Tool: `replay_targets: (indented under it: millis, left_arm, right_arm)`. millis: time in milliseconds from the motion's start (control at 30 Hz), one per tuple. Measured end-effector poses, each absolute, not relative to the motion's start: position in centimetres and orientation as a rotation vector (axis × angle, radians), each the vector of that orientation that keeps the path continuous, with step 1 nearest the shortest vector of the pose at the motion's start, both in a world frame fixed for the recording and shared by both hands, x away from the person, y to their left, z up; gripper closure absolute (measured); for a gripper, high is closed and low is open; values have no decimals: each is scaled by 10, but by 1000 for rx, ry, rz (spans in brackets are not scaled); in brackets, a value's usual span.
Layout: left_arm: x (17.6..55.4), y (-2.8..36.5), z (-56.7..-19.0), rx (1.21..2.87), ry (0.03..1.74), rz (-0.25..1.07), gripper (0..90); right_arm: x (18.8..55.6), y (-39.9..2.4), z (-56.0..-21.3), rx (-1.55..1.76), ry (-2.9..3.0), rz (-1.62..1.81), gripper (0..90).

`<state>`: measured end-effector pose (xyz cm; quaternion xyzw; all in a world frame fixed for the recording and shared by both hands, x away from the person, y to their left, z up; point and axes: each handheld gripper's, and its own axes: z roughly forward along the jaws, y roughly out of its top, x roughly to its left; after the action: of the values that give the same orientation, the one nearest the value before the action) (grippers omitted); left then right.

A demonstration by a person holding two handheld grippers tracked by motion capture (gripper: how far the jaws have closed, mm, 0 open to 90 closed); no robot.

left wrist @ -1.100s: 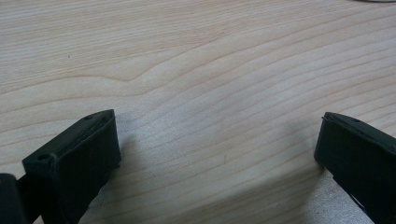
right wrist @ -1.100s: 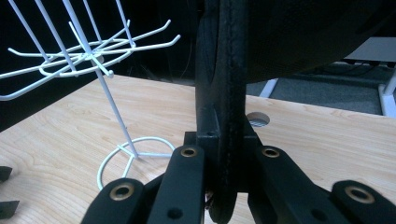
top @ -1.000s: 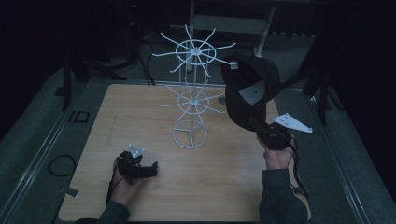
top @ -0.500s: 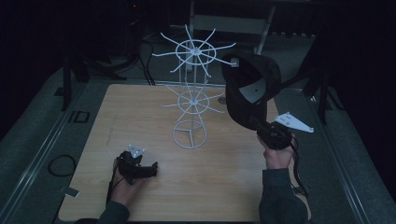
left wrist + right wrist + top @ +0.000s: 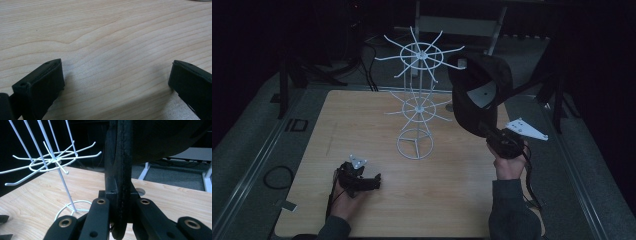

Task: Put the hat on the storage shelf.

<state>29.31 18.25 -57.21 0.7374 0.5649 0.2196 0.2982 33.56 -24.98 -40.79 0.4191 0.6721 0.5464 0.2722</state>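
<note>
Two steps left, by the look: bring black fabric cap over to white wire two-tier hook rack, then hang on a prong; pick-up done. Held up in air just right of rack, not touching. Right gripper clamped on cap's stitched edge. Left gripper w/ jaws apart, nothing between, resting low on pale wood-grain tabletop. Cap soft, floppy; rack thin, rigid, round base.
</note>
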Motion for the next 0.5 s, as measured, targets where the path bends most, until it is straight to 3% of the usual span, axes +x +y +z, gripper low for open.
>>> replay_targets:
  millis: [500]
  left_arm:
    - [293, 183, -572, 1961, 1500, 585, 1]
  right_arm:
    - [334, -247, -402, 1106, 1804, 1483, 867]
